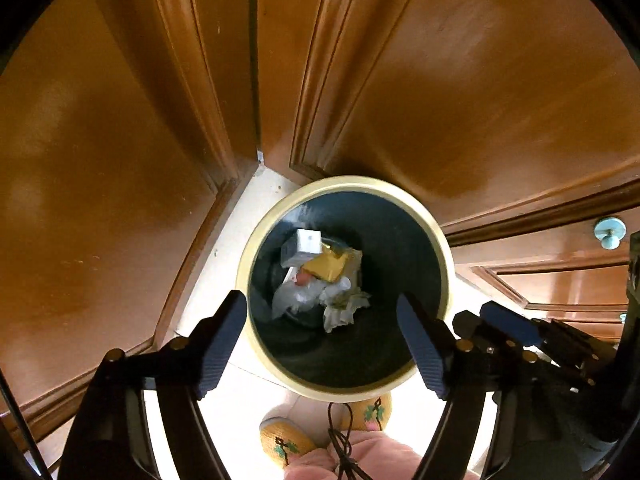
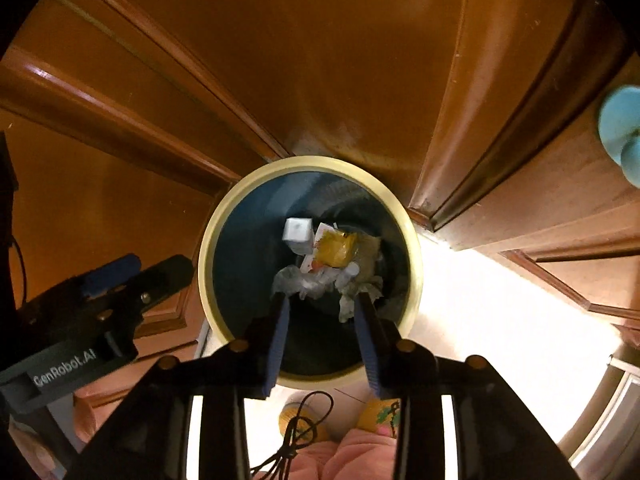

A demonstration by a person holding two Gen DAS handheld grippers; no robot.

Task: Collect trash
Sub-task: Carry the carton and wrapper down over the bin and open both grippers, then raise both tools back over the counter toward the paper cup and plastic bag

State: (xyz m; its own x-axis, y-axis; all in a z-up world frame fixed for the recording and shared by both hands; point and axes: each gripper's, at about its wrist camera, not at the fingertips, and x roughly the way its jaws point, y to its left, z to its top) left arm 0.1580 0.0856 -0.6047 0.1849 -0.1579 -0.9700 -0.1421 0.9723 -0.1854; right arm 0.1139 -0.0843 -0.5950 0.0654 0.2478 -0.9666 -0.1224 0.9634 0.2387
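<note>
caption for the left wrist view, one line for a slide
Left gripper open above a cream-rimmed bin holding crumpled paper, a white box and a yellow wrapper.

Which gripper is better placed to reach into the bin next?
Probably the right gripper: both fingers sit inside the bin's cream rim, jaws empty. The left gripper straddles the rim, one finger outside it.

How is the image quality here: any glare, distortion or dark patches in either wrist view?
Left wrist view: strong fisheye bending of the wooden doors, black vignette corners, soft focus on the trash in the bin. Right wrist view: dimmer and more orange, the floor blown out white at right, the pale blue knob blurred at the edge.
</note>
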